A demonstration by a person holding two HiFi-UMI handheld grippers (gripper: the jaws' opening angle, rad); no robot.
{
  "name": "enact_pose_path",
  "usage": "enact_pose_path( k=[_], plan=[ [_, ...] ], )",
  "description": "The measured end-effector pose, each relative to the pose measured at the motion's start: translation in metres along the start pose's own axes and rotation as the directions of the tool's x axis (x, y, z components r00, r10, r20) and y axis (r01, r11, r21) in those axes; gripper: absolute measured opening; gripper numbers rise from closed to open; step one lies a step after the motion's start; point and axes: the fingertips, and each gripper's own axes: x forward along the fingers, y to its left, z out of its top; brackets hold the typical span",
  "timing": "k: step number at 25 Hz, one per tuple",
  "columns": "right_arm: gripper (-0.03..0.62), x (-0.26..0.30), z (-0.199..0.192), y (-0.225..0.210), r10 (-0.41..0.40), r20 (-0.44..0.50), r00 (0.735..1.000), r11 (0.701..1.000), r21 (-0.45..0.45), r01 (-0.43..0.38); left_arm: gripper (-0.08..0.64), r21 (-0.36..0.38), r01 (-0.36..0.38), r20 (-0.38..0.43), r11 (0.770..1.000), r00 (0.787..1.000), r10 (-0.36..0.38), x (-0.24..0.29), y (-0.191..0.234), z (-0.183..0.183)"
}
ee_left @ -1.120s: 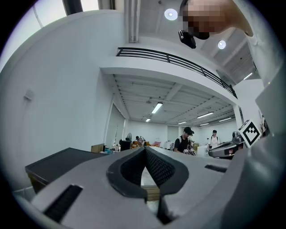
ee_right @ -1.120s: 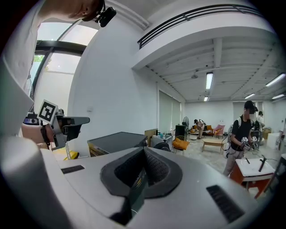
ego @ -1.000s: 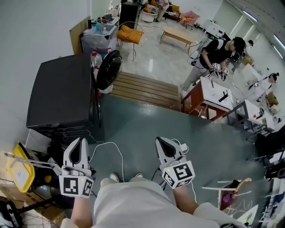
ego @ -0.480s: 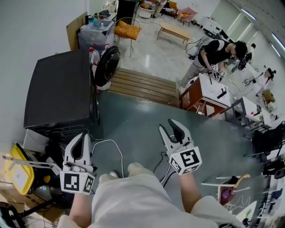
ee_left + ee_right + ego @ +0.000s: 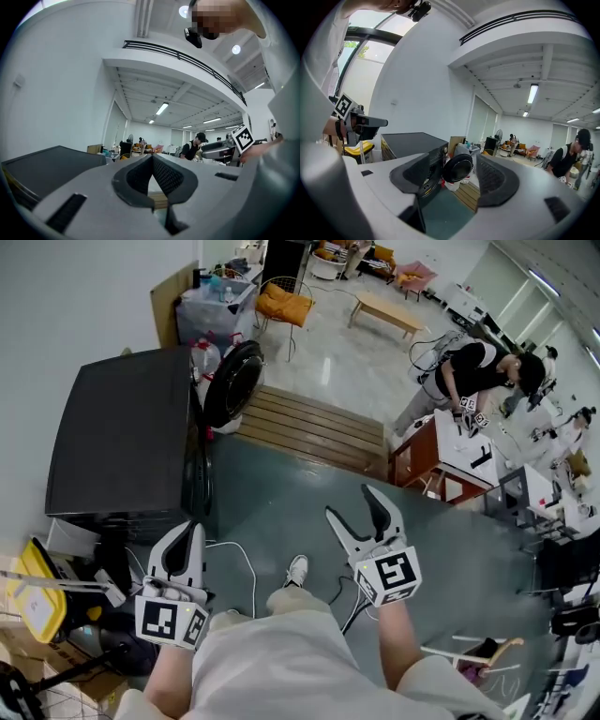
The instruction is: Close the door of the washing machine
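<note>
Standing ajar, door [image 5: 234,382] juts over open floor [image 5: 281,507].

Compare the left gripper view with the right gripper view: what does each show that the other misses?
Left gripper view only: the left gripper head-on, its jaws together with nothing between them; the door does not show here.

Right gripper view only: the round door swung open, seen far off between the jaws of the right gripper. Those jaws have just been opening and hold nothing.

Both: the dark washing machine, the person in black bent over a table in the background, and the opposite gripper seen from the side.
</note>
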Motion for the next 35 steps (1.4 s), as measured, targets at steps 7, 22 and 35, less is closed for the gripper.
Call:
enact_pose_path(
  k=[7, 22, 35],
  plan=[
    [0.284, 0.061, -0.019, -0.115, 0.083, 0.028, 0.996, 0.996, 0.036, -0.084, 0.005, 0.014, -0.124, -0.028, 0.992, 0.992, 0.124, 0.107, -0.022, 0.003],
    [0.284, 0.192, -0.046, -0.196, 0.293, -0.036, 0.955, 0.955, -0.032, -0.294, 0.005, -0.008, -0.309, -0.069, 0.951, 0.949, 0.308, 0.212, -0.009, -0.010],
    [0.293, 0.461, -0.066, -0.178, 0.397, -0.287, 0.872, 0.789, -0.378, -0.484, 0.005, -0.080, -0.377, -0.094, 0.923, 0.925, 0.369, 0.297, 0.131, -0.039]
  ],
)
